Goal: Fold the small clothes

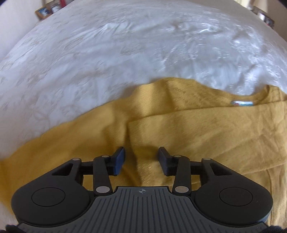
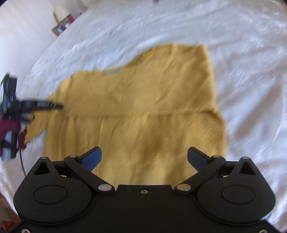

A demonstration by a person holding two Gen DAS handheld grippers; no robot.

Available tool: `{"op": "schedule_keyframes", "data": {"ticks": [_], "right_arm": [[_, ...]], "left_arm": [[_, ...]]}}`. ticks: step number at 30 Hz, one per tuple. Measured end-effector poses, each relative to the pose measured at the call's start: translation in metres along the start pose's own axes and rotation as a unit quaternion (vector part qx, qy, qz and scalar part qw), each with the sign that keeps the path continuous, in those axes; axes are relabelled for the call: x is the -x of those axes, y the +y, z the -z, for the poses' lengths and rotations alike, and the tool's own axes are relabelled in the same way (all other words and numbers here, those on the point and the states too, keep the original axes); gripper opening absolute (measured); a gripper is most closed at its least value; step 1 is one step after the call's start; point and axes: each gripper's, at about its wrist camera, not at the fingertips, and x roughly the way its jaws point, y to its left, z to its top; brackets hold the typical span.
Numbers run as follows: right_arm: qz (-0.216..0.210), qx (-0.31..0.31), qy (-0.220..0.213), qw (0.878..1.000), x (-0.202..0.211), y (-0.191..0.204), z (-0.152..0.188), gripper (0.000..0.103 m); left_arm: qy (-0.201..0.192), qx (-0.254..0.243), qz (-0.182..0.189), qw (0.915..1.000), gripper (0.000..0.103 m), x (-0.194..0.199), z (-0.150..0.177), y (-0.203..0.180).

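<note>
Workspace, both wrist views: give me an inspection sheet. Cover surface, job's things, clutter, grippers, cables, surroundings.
Surface: white patterned bedspread, wrinkled, with glare in patches.
Job's things: one yellow shirt lying mostly flat, a crease across its middle; neck label visible; one layer folded over under the left gripper.
Clutter: nothing seen on the bedspread besides the shirt.
Grippers: left gripper jaws partly open above the shirt, nothing between the pads. Right gripper jaws wide open, empty, above the shirt's near edge.
Cables: a thin dark cable hangs below the left gripper's handle.
Surroundings: picture frames beyond the far edge; a dark red sleeve at the left gripper.
</note>
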Motion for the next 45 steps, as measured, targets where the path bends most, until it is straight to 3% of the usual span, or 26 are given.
{"op": "schedule_keyframes", "data": {"ticks": [4, 9, 11, 12, 19, 21, 22, 23, 26, 31, 33, 35, 39, 45], "right_arm": [[0.034, -0.009, -0.027, 0.999, 0.002, -0.025, -0.025, 0.102], [0.043, -0.03, -0.027, 0.998, -0.018, -0.051, -0.047, 0.1], [0.047, -0.033, -0.02, 0.998, -0.027, -0.057, -0.054, 0.084], [0.048, -0.034, -0.013, 0.998, -0.033, -0.059, -0.057, 0.082], [0.031, -0.058, 0.008, 0.998, -0.064, -0.073, -0.078, 0.076], [0.02, -0.066, 0.024, 0.997, -0.072, -0.076, -0.083, 0.049], [0.011, -0.059, 0.034, 0.998, -0.075, -0.074, -0.086, 0.017], [0.019, -0.035, 0.041, 0.998, -0.076, -0.07, -0.089, 0.01], [0.067, 0.026, 0.047, 0.996, -0.078, -0.064, -0.097, 0.009], [0.055, 0.002, 0.056, 0.997, -0.086, -0.074, -0.097, 0.012], [0.058, -0.014, 0.035, 0.998, -0.075, -0.076, -0.096, 0.029], [0.053, -0.03, 0.013, 0.998, -0.057, -0.08, -0.09, 0.058], [0.04, -0.014, 0.004, 0.999, -0.028, -0.077, -0.073, 0.065], [0.04, 0.031, 0.037, 0.998, -0.021, -0.071, -0.038, 0.076]], "left_arm": [[0.005, 0.025, -0.039, 0.9989, 0.048, 0.003, 0.004, 0.018], [-0.01, 0.042, -0.038, 0.9983, 0.048, 0.021, 0.008, 0.021], [-0.024, 0.041, -0.024, 0.9986, 0.048, 0.033, 0.012, 0.013], [-0.028, 0.038, -0.013, 0.9988, 0.05, 0.037, 0.015, 0.005], [-0.011, 0.021, 0.056, 0.9982, 0.054, 0.044, 0.044, -0.045], [0.001, 0.016, 0.065, 0.9978, 0.054, 0.041, 0.052, -0.056], [0.007, 0.017, 0.069, 0.9975, 0.054, 0.039, 0.053, -0.06], [0.011, 0.019, 0.074, 0.997, 0.054, 0.038, 0.055, -0.064], [0.016, 0.017, 0.084, 0.9962, 0.054, 0.036, 0.058, -0.074], [0.031, 0.006, 0.085, 0.9958, 0.06, 0.03, 0.064, -0.084], [0.037, 0.004, 0.085, 0.9957, 0.062, 0.031, 0.068, -0.085], [0.042, 0.005, 0.088, 0.9952, 0.067, 0.033, 0.072, -0.084], [0.053, 0.013, 0.1, 0.9935, 0.081, 0.04, 0.087, -0.083], [0.065, 0.028, 0.102, 0.9923, 0.087, 0.052, 0.115, -0.083]]}}
